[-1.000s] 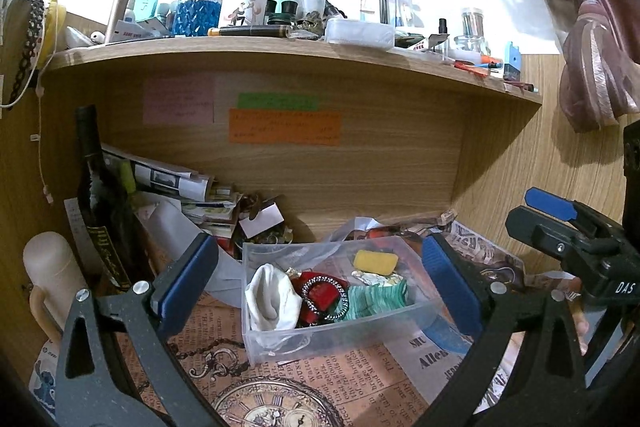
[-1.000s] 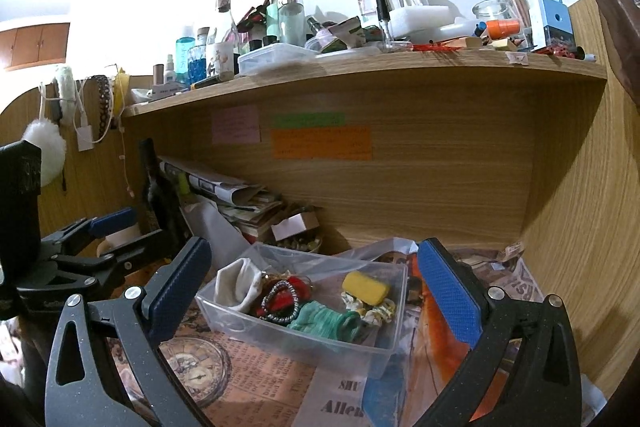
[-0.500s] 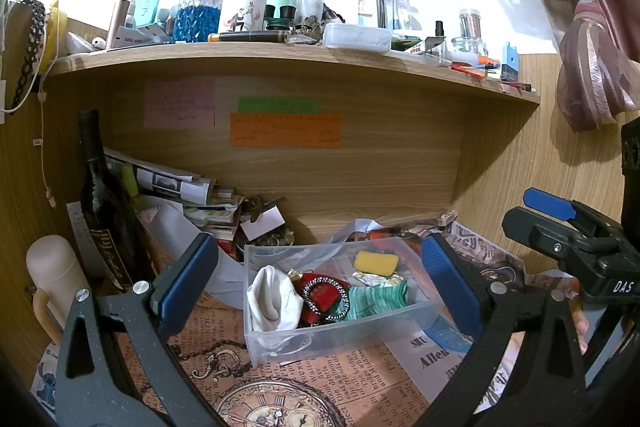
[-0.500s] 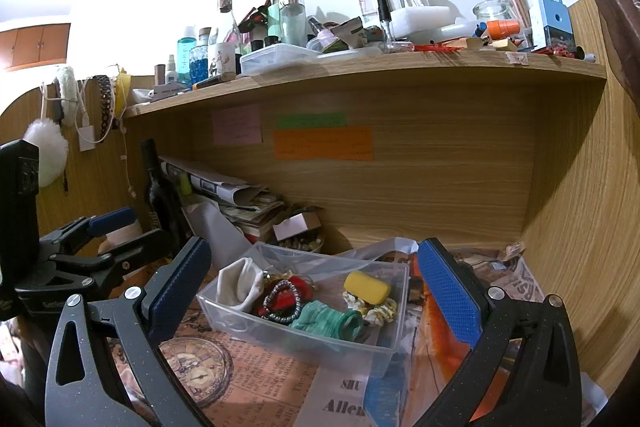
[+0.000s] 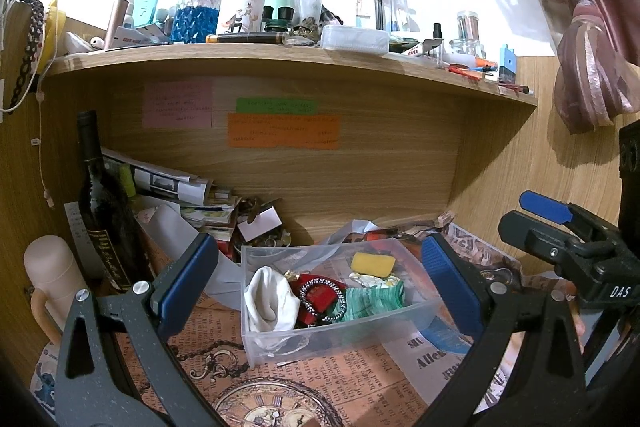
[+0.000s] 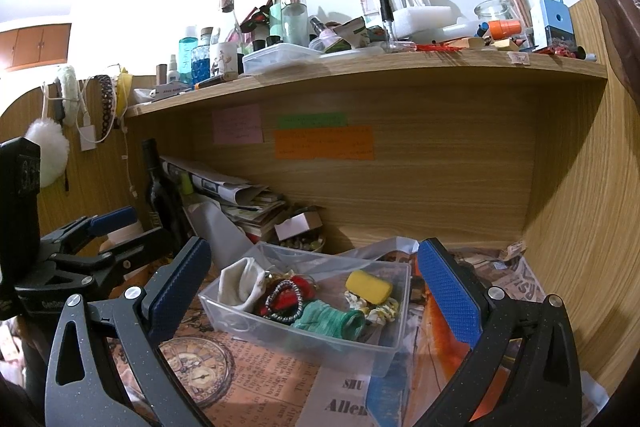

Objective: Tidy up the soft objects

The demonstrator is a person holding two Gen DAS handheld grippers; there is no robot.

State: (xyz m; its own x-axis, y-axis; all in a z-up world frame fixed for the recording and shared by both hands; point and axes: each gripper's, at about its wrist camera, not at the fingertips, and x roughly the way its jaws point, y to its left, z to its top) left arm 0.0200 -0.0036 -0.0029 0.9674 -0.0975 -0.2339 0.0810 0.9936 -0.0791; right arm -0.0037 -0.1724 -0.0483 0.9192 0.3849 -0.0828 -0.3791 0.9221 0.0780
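A clear plastic bin sits on the papered desk under the shelf. It holds a white cloth, a red item with a beaded band, a green knit piece, a yellow sponge and a crumpled scrunchie. My left gripper is open and empty, held in front of the bin. My right gripper is open and empty, also in front of the bin, to the right of the left one.
A dark wine bottle and a cream flask stand at the left. Stacked papers lie behind the bin. The upper shelf is crowded with bottles. A curtain hangs at the right.
Both grippers stay open and nearly still. The left wrist view has shifted slightly, with the bottle and flask moving a little rightward in frame.
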